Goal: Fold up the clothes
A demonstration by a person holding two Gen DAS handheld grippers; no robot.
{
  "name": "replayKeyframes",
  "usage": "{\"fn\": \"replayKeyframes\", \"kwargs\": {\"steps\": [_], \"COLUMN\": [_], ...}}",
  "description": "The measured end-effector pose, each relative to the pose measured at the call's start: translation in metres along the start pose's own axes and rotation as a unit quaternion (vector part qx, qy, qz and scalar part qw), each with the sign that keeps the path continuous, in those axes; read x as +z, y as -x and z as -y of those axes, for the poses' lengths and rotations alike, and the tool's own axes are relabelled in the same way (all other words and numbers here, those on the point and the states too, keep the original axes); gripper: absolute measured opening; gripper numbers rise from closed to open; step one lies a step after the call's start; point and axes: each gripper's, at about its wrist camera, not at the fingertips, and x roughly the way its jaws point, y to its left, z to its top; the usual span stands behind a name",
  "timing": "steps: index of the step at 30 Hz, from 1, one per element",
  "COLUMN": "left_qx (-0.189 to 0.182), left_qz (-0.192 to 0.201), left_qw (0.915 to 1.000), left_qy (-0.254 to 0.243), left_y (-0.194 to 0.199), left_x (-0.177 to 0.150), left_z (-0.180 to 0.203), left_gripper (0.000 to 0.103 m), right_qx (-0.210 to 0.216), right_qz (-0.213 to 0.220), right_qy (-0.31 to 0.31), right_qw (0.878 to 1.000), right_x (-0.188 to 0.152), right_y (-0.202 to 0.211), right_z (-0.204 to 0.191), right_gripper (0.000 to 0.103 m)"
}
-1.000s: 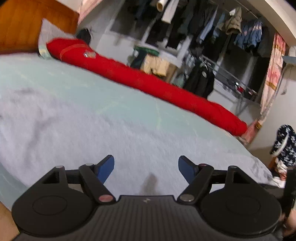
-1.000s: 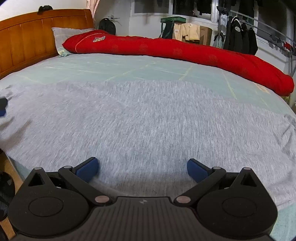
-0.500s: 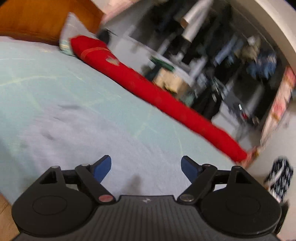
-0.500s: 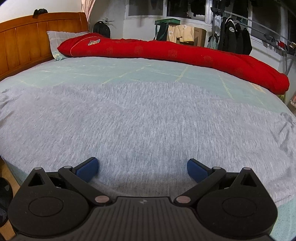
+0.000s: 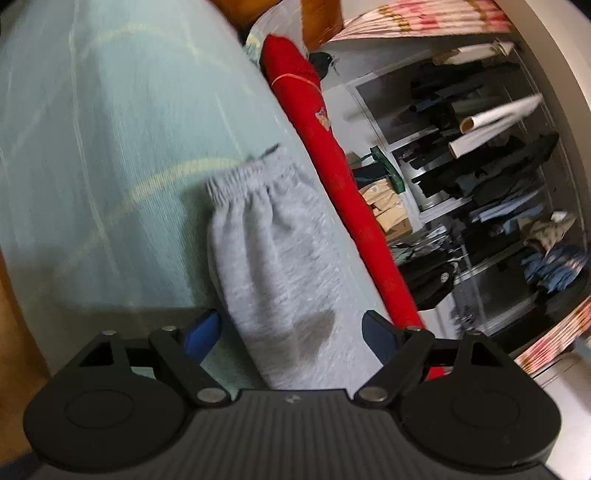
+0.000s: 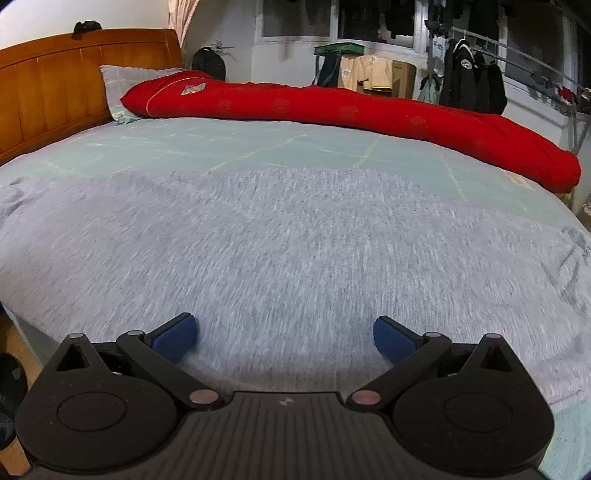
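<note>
Left hand-held gripper point(image 5: 291, 332) (jaws wide) hovers over grey sweatpants point(image 5: 273, 251).

- A bed point(image 6: 258, 147) with a pale green checked sheet fills most of the room.
- A wooden headboard point(image 6: 55, 92) stands at its left end, with a grey pillow point(image 6: 122, 79) against it.
- A long red rolled quilt point(image 6: 351, 114) lies along the bed's far edge.
- Beyond it, white walls, a window, cardboard boxes point(image 6: 380, 74) and dark jackets on a rail point(image 6: 472, 86).
- Open shelves of clothes point(image 5: 498, 221) and a pink patterned curtain point(image 5: 424, 18) show in the left wrist view.
</note>
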Motion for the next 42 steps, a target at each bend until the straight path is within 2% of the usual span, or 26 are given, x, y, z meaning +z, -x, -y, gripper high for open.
{"fn": "replayKeyframes", "kwargs": {"steps": [4,6,8,10,14,15,17,20,21,24,26,28,32,34,36,37,38,42], "left_qx": [-0.053,-0.062,-0.052,-0.026,0.002,0.007,0.013,0.011,0.015,0.043,0.059,0.072,0.083,0.08,0.078,0.081,0.088,0.098], "left_qz": [0.023,0.031,0.039,0.044,0.059,0.062,0.068,0.074,0.074,0.074,0.074,0.072,0.082,0.083,0.076,0.07,0.066,0.044], "left_qw": [0.9983,0.9976,0.9979,0.9986,0.9976,0.9972,0.9961,0.9949,0.9947,0.9925,0.9912,0.9913,0.9897,0.9897,0.9906,0.9907,0.9901,0.9902], "left_qy": [0.003,-0.003,-0.006,-0.009,-0.036,-0.041,-0.055,-0.068,-0.07,-0.088,-0.092,-0.084,-0.084,-0.084,-0.083,-0.084,-0.086,-0.089], "left_y": [0.007,0.01,0.009,0.007,0.015,0.016,0.016,0.022,0.022,0.018,0.017,0.017,0.021,0.022,0.02,0.019,0.018,0.015], "left_x": [0.005,0.012,0.018,0.024,0.027,0.028,0.028,0.027,0.027,0.028,0.027,0.026,0.025,0.027,0.029,0.03,0.031,0.031], "left_z": [0.008,0.013,0.013,0.014,0.012,0.012,0.012,0.014,0.013,0.016,0.018,0.018,0.024,0.027,0.028,0.028,0.028,0.025], "left_gripper": [0.083,0.084,0.084,0.084,0.084,0.084,0.084,0.083,0.082,0.065,0.049,0.043,0.04,0.04,0.04,0.04,0.04,0.04], "right_qx": [0.006,0.008,0.009,0.01,0.014,0.024,0.071,0.137,0.16,0.219,0.264,0.304,0.348,0.368,0.386,0.395,0.402,0.423], "right_qz": [0.0,0.0,0.0,0.0,-0.011,-0.018,-0.021,0.021,0.031,0.039,0.015,-0.01,-0.052,-0.069,-0.087,-0.096,-0.104,-0.125], "right_qy": [0.003,0.005,0.006,0.007,0.018,0.026,0.044,0.098,0.121,0.173,0.204,0.234,0.315,0.341,0.36,0.367,0.37,0.365], "right_qw": [1.0,1.0,1.0,1.0,1.0,0.999,0.996,0.985,0.979,0.959,0.943,0.923,0.881,0.862,0.845,0.837,0.831,0.82], "right_x": [0.0,0.0,-0.001,-0.001,0.003,0.007,0.018,0.039,0.048,0.081,0.107,0.133,0.174,0.185,0.193,0.195,0.198,0.211], "right_y": [0.001,0.001,0.001,0.001,0.002,0.005,0.014,0.033,0.035,0.021,0.0,-0.024,-0.072,-0.094,-0.114,-0.123,-0.131,-0.161], "right_z": [0.002,0.002,0.002,0.003,0.001,0.001,-0.001,-0.011,-0.016,-0.037,-0.058,-0.082,-0.141,-0.167,-0.191,-0.202,-0.211,-0.235], "right_gripper": [0.103,0.103,0.103,0.103,0.103,0.103,0.103,0.103,0.103,0.103,0.103,0.101,0.075,0.066,0.052,0.049,0.046,0.043]}}
